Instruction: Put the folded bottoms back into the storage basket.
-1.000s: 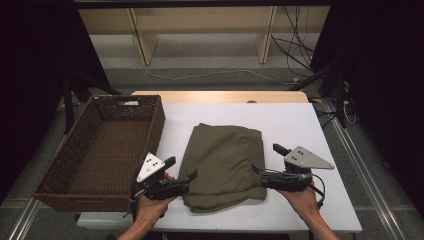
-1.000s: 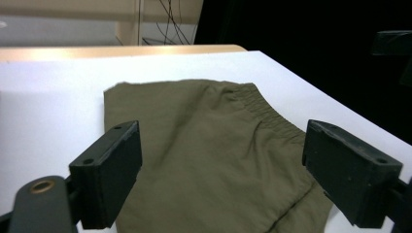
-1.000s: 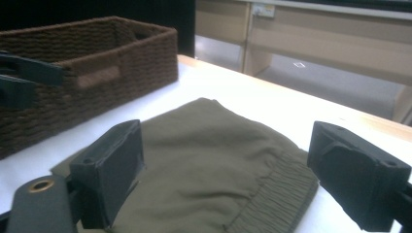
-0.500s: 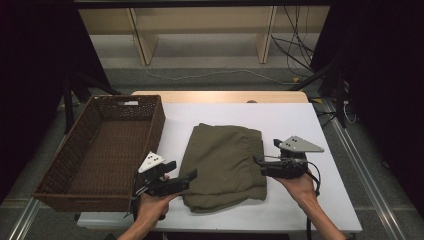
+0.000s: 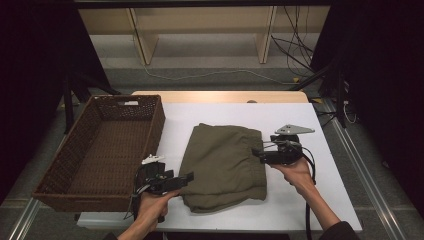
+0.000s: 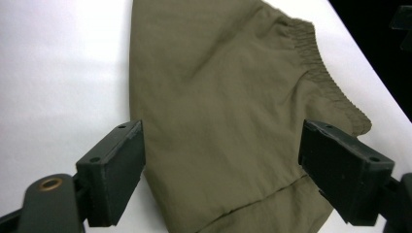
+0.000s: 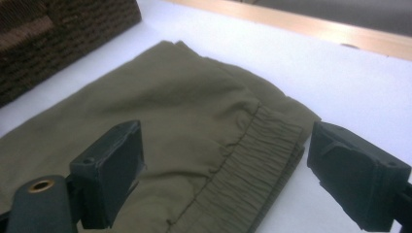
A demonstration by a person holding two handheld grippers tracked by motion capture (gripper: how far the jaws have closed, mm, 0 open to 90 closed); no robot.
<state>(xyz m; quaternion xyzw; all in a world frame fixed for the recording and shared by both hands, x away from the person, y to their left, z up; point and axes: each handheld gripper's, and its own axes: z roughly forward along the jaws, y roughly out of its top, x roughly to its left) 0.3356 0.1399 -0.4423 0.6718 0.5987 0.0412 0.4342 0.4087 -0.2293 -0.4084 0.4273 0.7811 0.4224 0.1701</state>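
Folded olive-green shorts (image 5: 225, 162) lie in the middle of the white table (image 5: 300, 205), elastic waistband toward the right. My left gripper (image 5: 187, 177) is at the garment's lower left edge, open, jaws wide over the cloth (image 6: 218, 121) and holding nothing. At the waistband's right edge my right gripper (image 5: 256, 151) is open too. In the right gripper view the gathered waistband (image 7: 248, 174) lies between the spread jaws, which hover just above it.
A dark wicker basket (image 5: 50, 165) stands on the table's left side, close to my left hand. A wooden strip (image 5: 220, 96) runs along the table's far edge. Cables (image 5: 295, 60) and shelf legs are on the floor beyond.
My right gripper has moved up and left to the waistband's edge. The left gripper has dropped slightly toward the near edge and turned toward the cloth.
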